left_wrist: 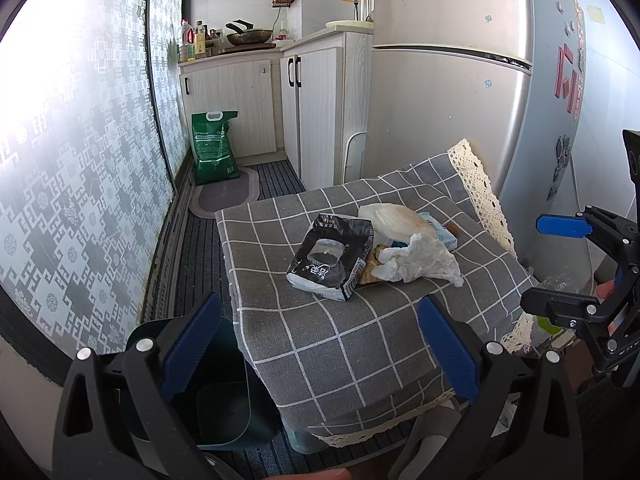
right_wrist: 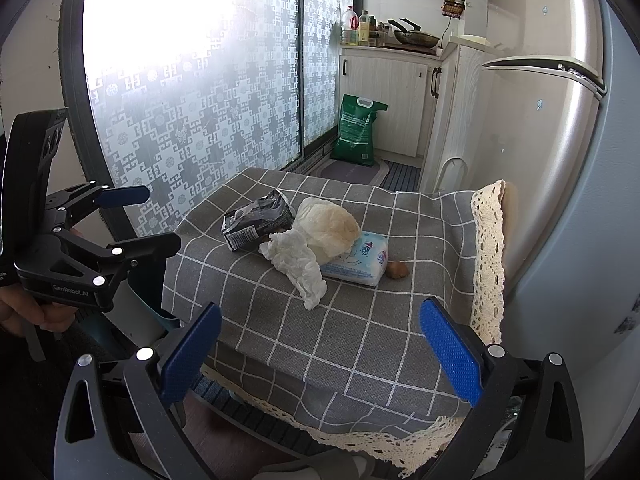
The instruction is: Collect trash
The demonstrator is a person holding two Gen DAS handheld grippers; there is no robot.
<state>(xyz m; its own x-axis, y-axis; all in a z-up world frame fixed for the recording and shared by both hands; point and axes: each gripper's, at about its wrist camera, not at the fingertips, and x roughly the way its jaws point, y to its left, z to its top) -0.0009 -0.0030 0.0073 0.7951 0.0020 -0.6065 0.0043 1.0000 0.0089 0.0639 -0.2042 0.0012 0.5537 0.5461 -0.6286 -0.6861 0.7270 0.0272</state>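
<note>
A small table under a grey checked cloth (left_wrist: pixel 340 332) (right_wrist: pixel 360 320) holds a pile of trash. There is a black crumpled packet (left_wrist: pixel 330 256) (right_wrist: pixel 256 220), a crumpled white tissue (left_wrist: pixel 420 260) (right_wrist: pixel 298 264), a stained white plastic bag (left_wrist: pixel 396 218) (right_wrist: pixel 332 224), a blue and white tissue pack (left_wrist: pixel 440 232) (right_wrist: pixel 356 262) and a small brown scrap (right_wrist: pixel 397 269). My left gripper (left_wrist: pixel 320 348) is open and empty, short of the pile. My right gripper (right_wrist: pixel 320 348) is open and empty, also short of it. Each gripper shows at the edge of the other's view.
A dark green bin (left_wrist: pixel 216 400) stands on the floor left of the table. A fridge (left_wrist: pixel 460 112) stands at the right, cabinets (left_wrist: pixel 312 112) behind, and a green sack (left_wrist: pixel 214 146) at the far end. A patterned glass door (left_wrist: pixel 80 160) runs along the left.
</note>
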